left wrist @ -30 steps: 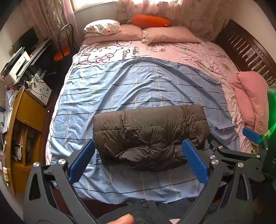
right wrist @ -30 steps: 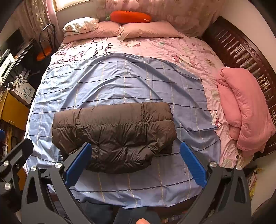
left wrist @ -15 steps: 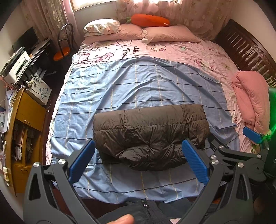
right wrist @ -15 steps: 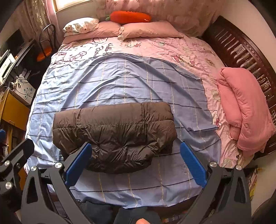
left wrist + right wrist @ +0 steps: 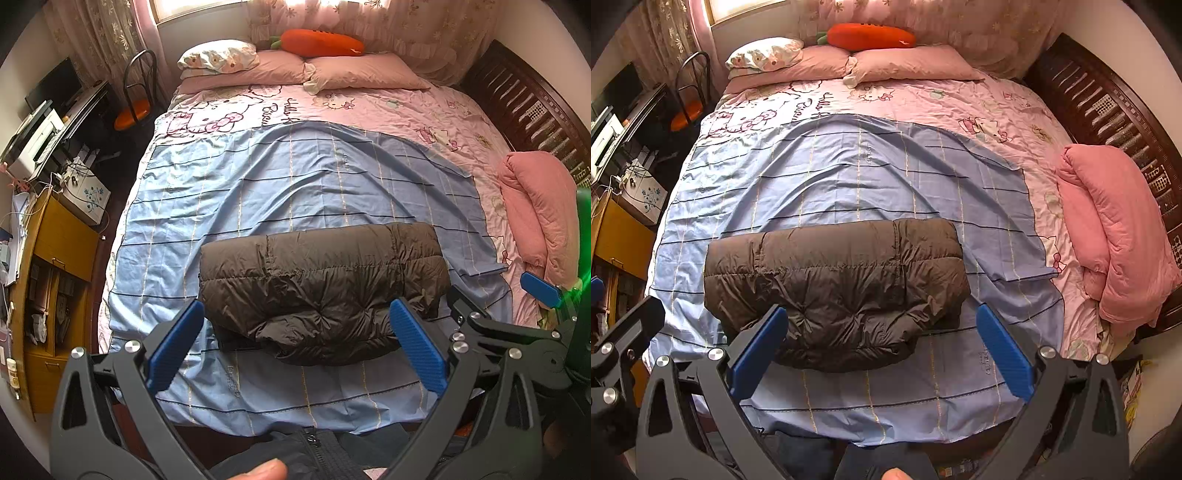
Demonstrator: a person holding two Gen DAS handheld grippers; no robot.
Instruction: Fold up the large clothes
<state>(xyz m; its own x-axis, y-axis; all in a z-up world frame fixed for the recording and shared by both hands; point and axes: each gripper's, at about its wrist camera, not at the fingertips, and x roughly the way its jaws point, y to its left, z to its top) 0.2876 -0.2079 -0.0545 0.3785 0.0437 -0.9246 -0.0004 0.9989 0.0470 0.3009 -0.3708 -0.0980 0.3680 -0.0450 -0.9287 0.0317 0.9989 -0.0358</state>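
I hold the left hand-held gripper point(image 5: 295, 345) and the right hand-held gripper point(image 5: 881, 349) spread wide, gripping nothing, above the bed's near edge. Beyond them the folded brown puffer jacket point(image 5: 836, 291) lies on the blue striped sheet point(image 5: 849, 177).

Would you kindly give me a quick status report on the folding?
Left gripper and right gripper open, empty. Brown puffer jacket folded on blue sheet. Nothing in the way.

Cloth everywhere, hard plastic in my hands.
I see a puffy jacket point(image 5: 321, 291) with slight sheen, a creased cotton sheet point(image 5: 295, 184), my tongs point(image 5: 881, 354) with ribbed blue pads point(image 5: 1004, 356), and a glossy dark wood headboard point(image 5: 1108, 110).
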